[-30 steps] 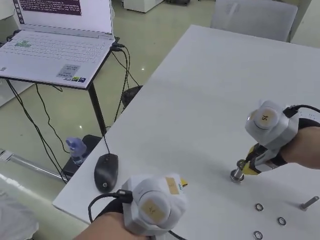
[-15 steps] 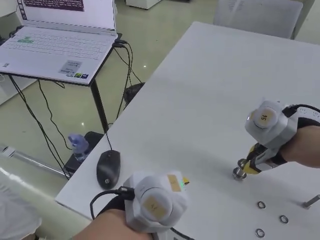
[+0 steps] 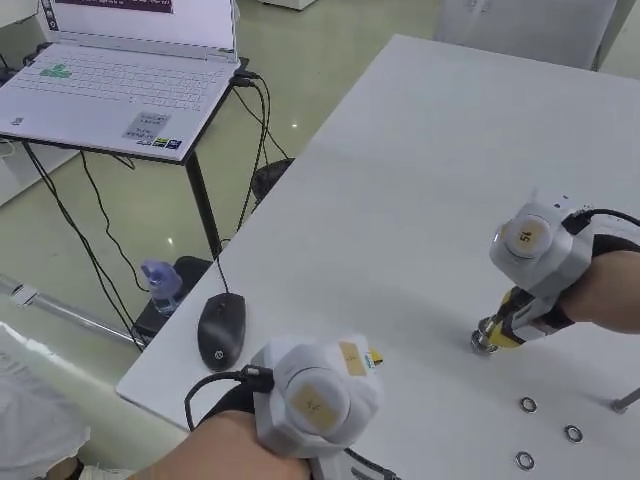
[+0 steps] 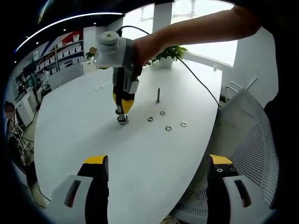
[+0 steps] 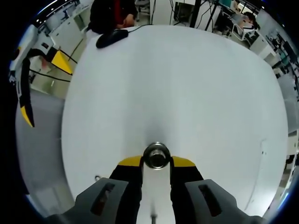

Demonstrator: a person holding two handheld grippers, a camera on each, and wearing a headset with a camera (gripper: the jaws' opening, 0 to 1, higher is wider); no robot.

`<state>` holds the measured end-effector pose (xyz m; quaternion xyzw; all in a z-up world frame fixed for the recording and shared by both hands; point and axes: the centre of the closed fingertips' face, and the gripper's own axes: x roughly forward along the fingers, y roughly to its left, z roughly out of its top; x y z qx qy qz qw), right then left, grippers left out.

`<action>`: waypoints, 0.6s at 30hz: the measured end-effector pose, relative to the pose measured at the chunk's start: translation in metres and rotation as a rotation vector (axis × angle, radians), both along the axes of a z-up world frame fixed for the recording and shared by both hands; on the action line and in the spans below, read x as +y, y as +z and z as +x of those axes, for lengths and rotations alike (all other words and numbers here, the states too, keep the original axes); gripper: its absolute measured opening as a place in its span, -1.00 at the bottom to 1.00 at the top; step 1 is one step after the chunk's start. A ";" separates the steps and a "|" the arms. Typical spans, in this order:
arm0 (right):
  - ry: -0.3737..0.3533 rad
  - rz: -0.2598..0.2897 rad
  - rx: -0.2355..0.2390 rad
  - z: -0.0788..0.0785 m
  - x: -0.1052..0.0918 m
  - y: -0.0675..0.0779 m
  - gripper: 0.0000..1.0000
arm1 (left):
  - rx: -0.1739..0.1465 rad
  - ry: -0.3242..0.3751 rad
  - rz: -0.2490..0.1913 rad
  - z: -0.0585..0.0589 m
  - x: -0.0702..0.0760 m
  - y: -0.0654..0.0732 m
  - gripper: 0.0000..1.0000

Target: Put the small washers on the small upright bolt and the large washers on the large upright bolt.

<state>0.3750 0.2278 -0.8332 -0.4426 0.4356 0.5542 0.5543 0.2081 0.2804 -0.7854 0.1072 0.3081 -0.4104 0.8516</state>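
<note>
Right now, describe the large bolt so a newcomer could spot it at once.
On the white table, look at the right gripper. The large bolt stands between its yellow-tipped jaws. It is squat and thick, unlike the thin small bolt and the flat loose washers beside it.

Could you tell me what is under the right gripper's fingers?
The large upright bolt, its round metal top between the fingers of the right gripper. Its shaft and any washer there are covered.
</note>
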 end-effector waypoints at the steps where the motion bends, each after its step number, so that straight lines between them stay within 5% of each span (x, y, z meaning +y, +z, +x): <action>1: -0.001 0.000 -0.002 0.000 0.000 -0.001 -0.56 | 0.000 0.000 0.000 0.000 0.000 0.000 0.74; 18: -0.002 -0.012 0.005 0.000 0.001 -0.015 -0.56 | 0.007 -0.004 0.005 -0.002 -0.001 -0.003 0.71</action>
